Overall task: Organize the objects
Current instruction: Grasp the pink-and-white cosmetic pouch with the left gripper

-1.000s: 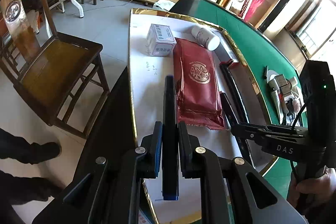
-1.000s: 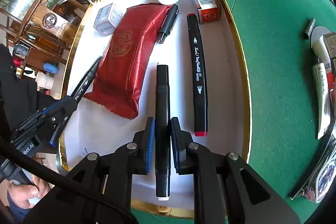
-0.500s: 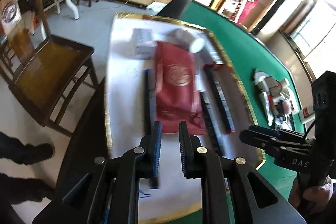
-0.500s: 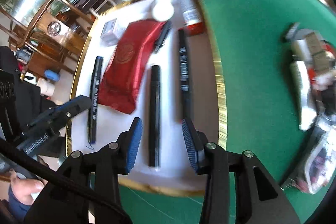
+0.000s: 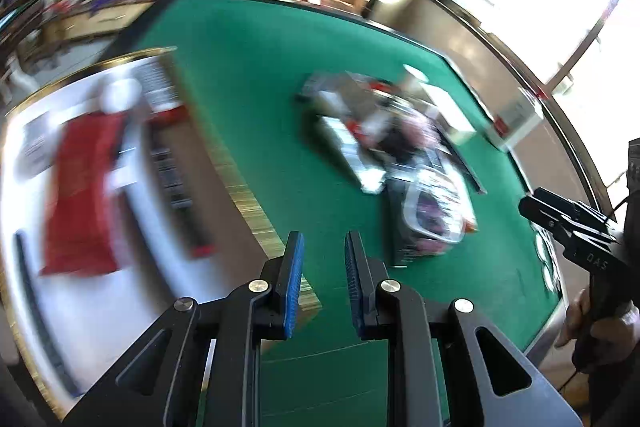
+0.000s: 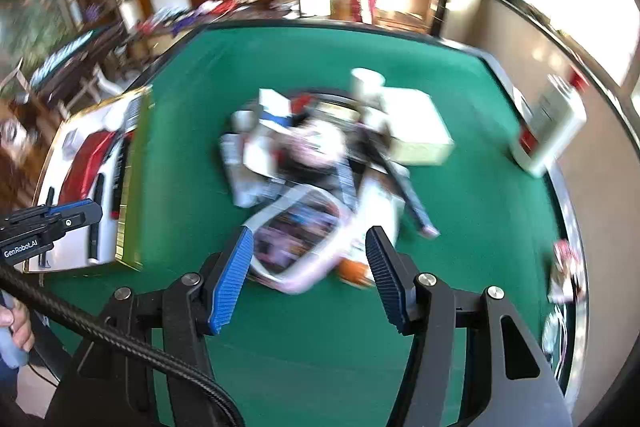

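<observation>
Both views are motion-blurred. A gold-rimmed white tray (image 5: 256,211) on the left holds a red pouch (image 5: 84,187) and several black markers (image 5: 172,171). A pile of loose objects (image 5: 392,147) lies mid-table on the green felt. My left gripper (image 5: 322,239) hangs over the felt beside the tray's corner, its jaws opening with nothing between them. My right gripper (image 6: 310,231) hovers in front of the pile (image 6: 304,163), just above a clear-edged packet (image 6: 296,231), jaws opening and empty. Each gripper appears in the other's view: the right gripper (image 5: 568,223), the left gripper (image 6: 52,219).
A white box (image 6: 416,123) sits behind the pile and a white container with a red label (image 6: 552,131) stands at the right. More small items lie along the table's right rim (image 6: 564,267). The tray (image 6: 132,187) lies far left. Furniture stands beyond the table.
Both grippers let go of the black markers they held and left them on the tray. Both then swung right, off the tray and over the green felt toward the pile.
</observation>
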{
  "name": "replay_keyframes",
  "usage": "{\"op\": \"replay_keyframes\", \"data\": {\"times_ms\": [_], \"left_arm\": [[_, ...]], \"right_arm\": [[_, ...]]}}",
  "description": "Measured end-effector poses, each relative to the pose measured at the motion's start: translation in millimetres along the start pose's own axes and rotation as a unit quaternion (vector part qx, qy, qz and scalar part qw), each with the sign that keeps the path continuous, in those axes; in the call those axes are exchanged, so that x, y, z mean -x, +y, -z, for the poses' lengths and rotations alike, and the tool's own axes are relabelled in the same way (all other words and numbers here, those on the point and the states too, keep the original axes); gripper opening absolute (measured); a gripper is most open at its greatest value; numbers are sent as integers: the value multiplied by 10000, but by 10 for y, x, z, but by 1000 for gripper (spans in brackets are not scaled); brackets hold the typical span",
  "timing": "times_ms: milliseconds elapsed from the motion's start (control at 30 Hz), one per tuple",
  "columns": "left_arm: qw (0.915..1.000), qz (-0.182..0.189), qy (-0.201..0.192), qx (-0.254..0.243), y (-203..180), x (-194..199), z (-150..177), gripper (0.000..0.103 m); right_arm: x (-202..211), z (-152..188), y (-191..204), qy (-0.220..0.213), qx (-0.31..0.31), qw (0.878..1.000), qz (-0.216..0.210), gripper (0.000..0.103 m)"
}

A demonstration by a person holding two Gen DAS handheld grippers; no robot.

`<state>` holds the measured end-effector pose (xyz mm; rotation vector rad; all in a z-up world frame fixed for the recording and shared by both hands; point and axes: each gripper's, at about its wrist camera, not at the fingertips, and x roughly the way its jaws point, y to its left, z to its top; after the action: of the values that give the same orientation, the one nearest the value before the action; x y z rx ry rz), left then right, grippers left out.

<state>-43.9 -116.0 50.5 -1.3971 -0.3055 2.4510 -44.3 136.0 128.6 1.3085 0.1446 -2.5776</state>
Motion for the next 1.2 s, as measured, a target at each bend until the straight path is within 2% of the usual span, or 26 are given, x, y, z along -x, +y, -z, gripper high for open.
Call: {"op": "replay_keyframes", "data": {"times_ms": [33, 67, 133, 200, 267, 300, 400, 500, 633, 667, 767, 867, 900, 933, 967, 1033, 1067, 1100, 1200], "left_arm": [[9999, 70, 70, -132, -127, -61, -28, 23], [9993, 164, 160, -280, -277, -139, -57, 36], [9975, 291, 334, -551, -550, -307, -121, 49], [9950, 379, 453, -803, -774, -441, -180, 50], [9905, 533, 700, -1060, -970, -604, -244, 58], [9891, 547, 785, -1121, -1040, -671, -273, 58], [9860, 650, 1050, -1122, -1158, -872, -383, 62], [9816, 592, 1360, -1202, -1279, -1071, -452, 62], [9739, -320, 1574, -1605, -1414, -1388, -495, 62], [9708, -522, 1557, -1751, -1462, -1438, -503, 67], [9605, -958, 1536, -2114, -1592, -1580, -515, 71], [9563, -984, 1703, -2166, -1654, -1742, -476, 71], [9583, -980, 1721, -2061, -1639, -1767, -458, 73], [9642, -995, 1552, -1907, -1630, -1733, -455, 68], [9681, -1048, 1475, -1734, -1621, -1694, -435, 57], [9748, -1062, 1329, -1442, -1598, -1578, -360, 53], [9795, -1058, 1205, -1221, -1569, -1485, -293, 34], [9834, -1019, 1134, -979, -1526, -1406, -230, 26], [9913, -840, 994, -204, -1359, -1159, 19, 26]], "right_arm": [[19, 29, -133, 4, -142, 9999, -25, 58], [36, 86, -298, 63, -341, 9992, -186, 58], [31, 204, -558, 296, -658, 9947, -733, 58], [34, 304, -777, 458, -772, 9925, -824, 58], [61, 380, -927, 487, -694, 9920, -940, 58], [71, 420, -989, 485, -684, 9924, -905, 58], [70, 529, -1180, 557, -689, 9907, -1034, 59], [47, 620, -1432, 634, -689, 9897, -1079, 60], [-2, 712, -1746, 760, -710, 9871, -1218, 61], [-15, 724, -1826, 783, -692, 9868, -1237, 61], [-64, 722, -1975, 839, -569, 9854, -1364, 61], [-107, 689, -2044, 892, -416, 9841, -1478, 61], [-123, 668, -2052, 904, -366, 9833, -1537, 61], [-133, 640, -2051, 907, -314, 9827, -1585, 61], [-148, 603, -2043, 900, -258, 9820, -1641, 61], [-186, 520, -2020, 889, -146, 9795, -1802, 61], [-205, 476, -2001, 879, -94, 9784, -1870, 61], [-232, 430, -1975, 885, -39, 9773, -1922, 62], [-313, 316, -1865, 956, 127, 9730, -2097, 62]]}}
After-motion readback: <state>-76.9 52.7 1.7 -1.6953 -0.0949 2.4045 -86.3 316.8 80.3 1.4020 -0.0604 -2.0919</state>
